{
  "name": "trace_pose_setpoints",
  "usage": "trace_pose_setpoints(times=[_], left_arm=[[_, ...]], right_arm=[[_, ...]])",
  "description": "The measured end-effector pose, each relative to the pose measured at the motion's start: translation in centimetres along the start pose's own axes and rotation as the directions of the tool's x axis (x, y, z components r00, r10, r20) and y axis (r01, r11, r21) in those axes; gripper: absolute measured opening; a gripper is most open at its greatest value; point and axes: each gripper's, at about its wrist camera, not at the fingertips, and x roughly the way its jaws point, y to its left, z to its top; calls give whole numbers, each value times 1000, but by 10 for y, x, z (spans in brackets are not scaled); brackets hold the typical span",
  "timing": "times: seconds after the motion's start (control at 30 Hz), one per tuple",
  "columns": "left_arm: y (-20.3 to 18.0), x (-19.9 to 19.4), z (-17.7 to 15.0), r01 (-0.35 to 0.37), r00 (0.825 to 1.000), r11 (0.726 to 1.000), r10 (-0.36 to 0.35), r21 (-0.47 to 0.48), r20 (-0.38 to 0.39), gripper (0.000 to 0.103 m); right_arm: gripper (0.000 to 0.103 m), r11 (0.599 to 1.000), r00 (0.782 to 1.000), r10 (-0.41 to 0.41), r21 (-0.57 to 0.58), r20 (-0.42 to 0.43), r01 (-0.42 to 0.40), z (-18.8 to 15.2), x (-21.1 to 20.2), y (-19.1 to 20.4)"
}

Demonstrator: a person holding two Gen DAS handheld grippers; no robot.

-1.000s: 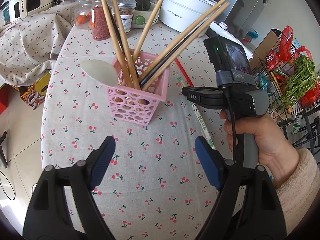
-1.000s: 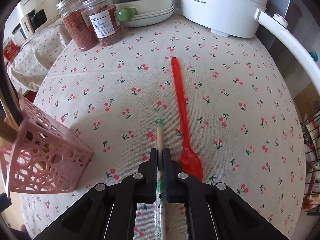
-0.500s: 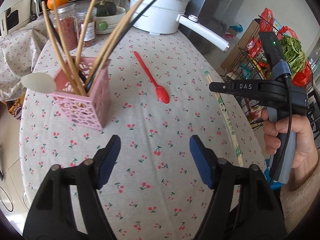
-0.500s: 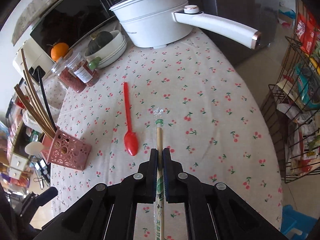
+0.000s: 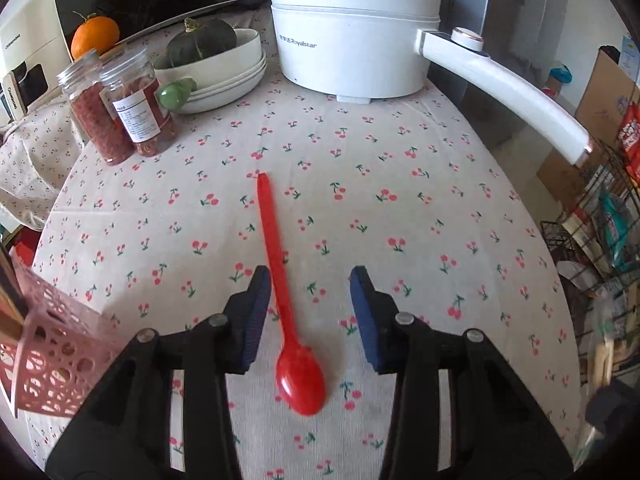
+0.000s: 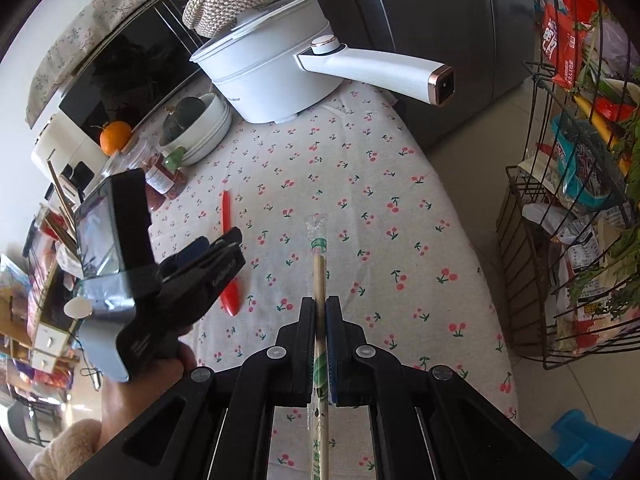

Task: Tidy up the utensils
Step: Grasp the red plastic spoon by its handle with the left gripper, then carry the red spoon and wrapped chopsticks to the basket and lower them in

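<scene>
A red plastic spoon [image 5: 280, 280] lies on the cherry-print tablecloth [image 5: 420, 208], bowl toward me. My left gripper [image 5: 310, 284] is open, low over the spoon, its fingers on either side of the handle. The pink utensil basket [image 5: 44, 356] shows at the left edge of the left wrist view. My right gripper [image 6: 320, 308] is shut on wrapped wooden chopsticks [image 6: 319, 276] and holds them above the table. The right wrist view also shows the left gripper [image 6: 216, 256] over the red spoon [image 6: 229, 300].
A white electric pot [image 5: 352, 28] with a long handle [image 5: 504, 88] stands at the back. Stacked white bowls with a squash [image 5: 212, 64], two jars [image 5: 120, 108] and an orange [image 5: 95, 36] are back left. A wire rack [image 6: 572, 208] of groceries stands off the table's right edge.
My left gripper has moved away from the pink basket to the red spoon and come down around its handle. My right gripper has lifted and pulled back with the chopsticks.
</scene>
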Motion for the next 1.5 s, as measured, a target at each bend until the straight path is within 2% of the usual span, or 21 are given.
trace_pose_setpoints(times=[0.03,0.1,0.17,0.2,0.33,0.37,0.4,0.5,0.67,0.8,0.9,0.97,1.07,1.13,1.23,1.27,1.3,1.33,1.37,1.4,1.5], left_arm=[[-3,9,7,-28,999,1000,28,5,-21,42],[-1,27,15,-70,994,997,72,25,-86,29],[3,43,21,-63,984,998,65,20,-168,27],[3,42,23,-66,985,998,69,25,-160,27],[5,46,28,-47,975,997,59,59,-216,25],[6,47,29,-41,973,997,54,61,-223,11],[7,48,29,-43,972,996,59,73,-229,2],[3,37,20,15,974,994,10,105,-227,0],[-14,-11,-9,137,979,968,-100,209,-179,0],[-10,-70,-25,254,967,930,-234,265,-106,0],[3,-121,-29,313,946,899,-323,307,-18,0],[19,-154,-29,339,926,881,-375,329,51,0],[50,-198,-28,354,891,870,-425,343,159,0],[71,-213,-26,378,877,868,-447,321,175,0],[81,-201,-24,424,884,856,-462,296,67,0],[79,-191,-27,416,894,859,-446,298,37,1],[73,-181,-31,409,904,858,-428,311,-7,9],[67,-172,-36,413,906,856,-421,312,-45,14],[59,-161,-40,424,904,852,-419,306,-86,30],[49,-146,-42,439,898,845,-418,305,-137,39],[16,-101,-40,454,886,838,-391,302,-247,40]], right_arm=[[5,1000,1000,6,3,-3,-6,1,1,-1],[5,1000,1000,13,4,-9,-13,3,4,-1],[5,1000,1000,14,4,-10,-14,4,5,-2],[5,1000,1000,17,5,-10,-17,5,6,-2],[5,1000,1000,22,12,-4,-22,6,4,-2],[5,1000,1000,22,14,-2,-22,6,3,-2],[5,1000,1000,21,16,1,-21,6,2,-2],[5,1000,1000,19,21,15,-19,6,-4,-2],[5,999,999,6,34,53,-8,5,-20,-4],[5,999,996,7,52,93,-12,4,-36,-4],[5,998,992,12,53,129,-19,3,-49,1],[5,998,988,21,49,152,-29,2,-58,7],[5,999,982,33,31,184,-40,2,-68,19],[5,998,980,50,16,195,-54,1,-72,28],[5,998,978,57,-9,198,-57,1,-74,38],[5,999,980,54,-14,194,-52,1,-73,39],[5,999,981,50,-15,187,-48,1,-72,39],[5,999,983,44,-12,179,-43,0,-70,38],[5,999,985,36,-8,171,-35,-1,-68,35],[5,1000,986,27,-3,162,-27,-1,-66,33],[5,1000,991,3,14,134,-5,-4,-58,21]])
